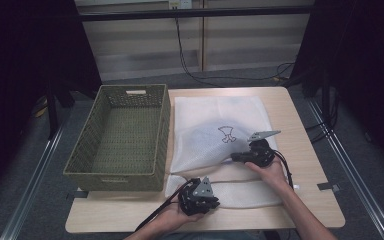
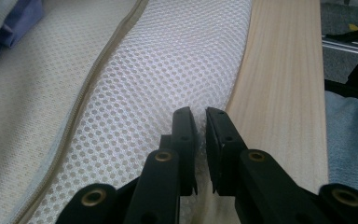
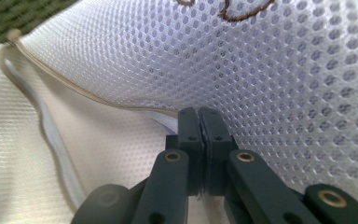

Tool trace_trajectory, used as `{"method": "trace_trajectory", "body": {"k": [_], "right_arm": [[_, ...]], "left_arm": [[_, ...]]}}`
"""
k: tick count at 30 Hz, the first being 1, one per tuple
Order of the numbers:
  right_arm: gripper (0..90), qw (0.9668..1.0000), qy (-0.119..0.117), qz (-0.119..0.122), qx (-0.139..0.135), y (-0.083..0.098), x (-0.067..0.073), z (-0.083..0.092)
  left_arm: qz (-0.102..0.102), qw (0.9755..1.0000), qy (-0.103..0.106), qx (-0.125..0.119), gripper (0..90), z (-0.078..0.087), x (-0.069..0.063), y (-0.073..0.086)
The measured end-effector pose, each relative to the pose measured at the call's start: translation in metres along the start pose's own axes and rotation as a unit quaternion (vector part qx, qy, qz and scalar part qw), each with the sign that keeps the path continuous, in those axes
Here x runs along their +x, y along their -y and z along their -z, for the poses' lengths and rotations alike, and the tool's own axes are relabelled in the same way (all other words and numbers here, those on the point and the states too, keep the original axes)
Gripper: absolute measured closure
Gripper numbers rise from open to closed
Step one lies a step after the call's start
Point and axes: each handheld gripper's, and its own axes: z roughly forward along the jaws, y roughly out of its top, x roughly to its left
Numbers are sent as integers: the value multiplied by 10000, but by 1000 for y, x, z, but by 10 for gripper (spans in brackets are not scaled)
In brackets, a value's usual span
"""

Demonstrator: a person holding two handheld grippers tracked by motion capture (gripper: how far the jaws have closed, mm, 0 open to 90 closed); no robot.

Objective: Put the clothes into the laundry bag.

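Nearest the table's (image 1: 310,150) front edge, the left gripper (image 2: 201,114) pinches the white mesh zippered laundry bag's (image 1: 220,127) lower flap while the right gripper (image 3: 199,114) clamps its upper layer, so uneven pulling could tear the mesh or slip it free.

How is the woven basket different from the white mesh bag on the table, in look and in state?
The woven basket is olive green, stiff and upright, with woven walls; the white mesh bag is soft, pale and lies flat on the table. The basket holds nothing visible and no gripper touches it; the mesh bag bulges and is pinched by the left gripper at its near edge and by the right gripper near its zipper opening. Both rest on the same table, side by side.
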Motion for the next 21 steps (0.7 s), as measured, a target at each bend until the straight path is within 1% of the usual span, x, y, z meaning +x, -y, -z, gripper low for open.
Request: {"method": "trace_trajectory", "body": {"k": [1, 3, 4, 5, 6, 7, 9, 10, 12, 14, 15, 16, 18, 19, 20, 21], "right_arm": [[886, 10000, -12, 25, -47, -1, 0, 2], [884, 9999, -11, 1, -153, -2, 1, 5], [883, 9997, -29, -59, -222, -2, 2, 7], [884, 9996, -49, -75, -254, -2, 2, 8], [884, 9996, -44, -77, -273, -3, 3, 9], [884, 9995, -76, -86, -291, -3, 3, 10], [884, 9994, -93, -36, -335, -4, 3, 12], [885, 9993, -96, -71, -358, -4, 4, 13], [886, 9990, -131, -49, -431, -6, 4, 15], [886, 9987, -156, -65, -480, -7, 7, 18], [887, 9986, -166, -17, -499, -8, 8, 19], [887, 9985, -182, -21, -521, -8, 10, 21], [887, 9982, -188, 19, -564, -11, 14, 24], [887, 9980, -203, 56, -597, -12, 15, 26], [887, 9978, -195, 68, -625, -13, 17, 28], [888, 9976, -205, 75, -655, -14, 18, 30]], "left_arm": [[-8, 10000, -7, 66, 823, 1, 0, -1], [98, 9999, 24, 130, 823, 0, 1, -2], [171, 9998, 80, 102, 823, 0, 2, -3], [176, 9998, 45, 125, 823, 0, 2, -4], [137, 9997, 17, 218, 824, 0, 2, -5], [158, 9996, 17, 236, 823, 0, 2, -5], [210, 9997, 54, 143, 823, -1, 3, -4], [227, 9997, 77, 90, 824, -1, 3, -4], [257, 9996, 72, 70, 826, -2, 4, -3], [269, 9996, 58, 32, 826, -2, 3, -4], [275, 9996, 38, -15, 826, -3, 3, -4], [268, 9996, 40, -29, 826, -3, 3, -4], [257, 9997, 11, 57, 826, -2, 3, -4], [253, 9997, 33, 27, 826, -3, 3, -4], [237, 9997, 54, 73, 826, -2, 3, -4], [198, 9998, -38, 53, 826, -2, 2, -4]]}}
